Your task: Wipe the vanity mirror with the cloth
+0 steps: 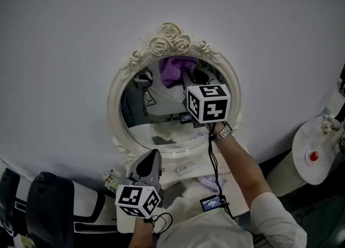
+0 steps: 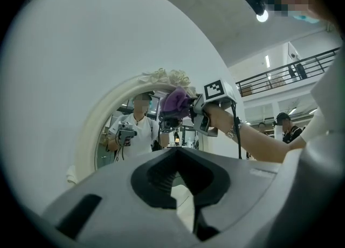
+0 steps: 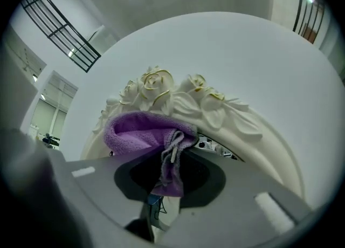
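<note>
Wiping looks under way: right gripper (image 3: 172, 162) is clamped on the cloth (image 3: 141, 132), which is pressed at the top of the mirror (image 1: 156, 120), just under the roses (image 1: 170, 39). Lower glass probably left to do. Left gripper (image 2: 175, 152) is closed and empty, low below the mirror. Room is open downward; the raised frame (image 1: 114, 101) crowds the top and sides.

Purple cloth (image 3: 139, 131), cream mirror frame (image 1: 114, 101)

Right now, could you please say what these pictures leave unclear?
Whether cloth touches mirror: cube on right tool covers it in the head view, the cloth itself in the right gripper view.
Part of its rim: head view, behind the left tool.
Small items: head view, too tiny.
</note>
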Available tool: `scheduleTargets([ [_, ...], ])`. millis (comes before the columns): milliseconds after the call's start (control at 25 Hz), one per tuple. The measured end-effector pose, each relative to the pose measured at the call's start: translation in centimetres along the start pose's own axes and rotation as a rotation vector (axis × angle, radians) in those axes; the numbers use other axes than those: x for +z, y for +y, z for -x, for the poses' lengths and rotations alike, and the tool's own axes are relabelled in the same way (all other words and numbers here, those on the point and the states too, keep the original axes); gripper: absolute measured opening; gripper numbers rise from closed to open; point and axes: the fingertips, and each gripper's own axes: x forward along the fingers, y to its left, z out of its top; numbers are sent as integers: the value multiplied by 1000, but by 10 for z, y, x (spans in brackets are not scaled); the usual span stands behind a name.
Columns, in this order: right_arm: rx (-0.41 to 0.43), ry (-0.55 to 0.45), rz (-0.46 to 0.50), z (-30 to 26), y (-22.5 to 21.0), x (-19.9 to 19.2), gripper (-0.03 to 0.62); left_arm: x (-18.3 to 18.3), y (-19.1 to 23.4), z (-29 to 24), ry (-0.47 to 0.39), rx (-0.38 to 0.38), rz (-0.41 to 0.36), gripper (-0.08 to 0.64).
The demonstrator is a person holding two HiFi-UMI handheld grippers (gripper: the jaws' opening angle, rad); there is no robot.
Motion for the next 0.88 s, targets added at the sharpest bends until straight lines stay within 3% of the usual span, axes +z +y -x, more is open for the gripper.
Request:
scheduleTargets([
  [200,-59,3,45,13,-34,-6,100,-6,-11,-7,9,-26,9,0],
  [400,-102,16,13,24,-58,-16,101,-7,-12,-6,9,-23,13,0],
  [640,-284,-34,99,33,-58,-17,75,-9,3,15,6,45,16,0],
  [720,-278,-70,104,34,-45,-19,72,-11,11,25,6,73,22,0],
  [880,-134,-73,24,28,4,-32,72,-14,28,44,6,141,28,0],
])
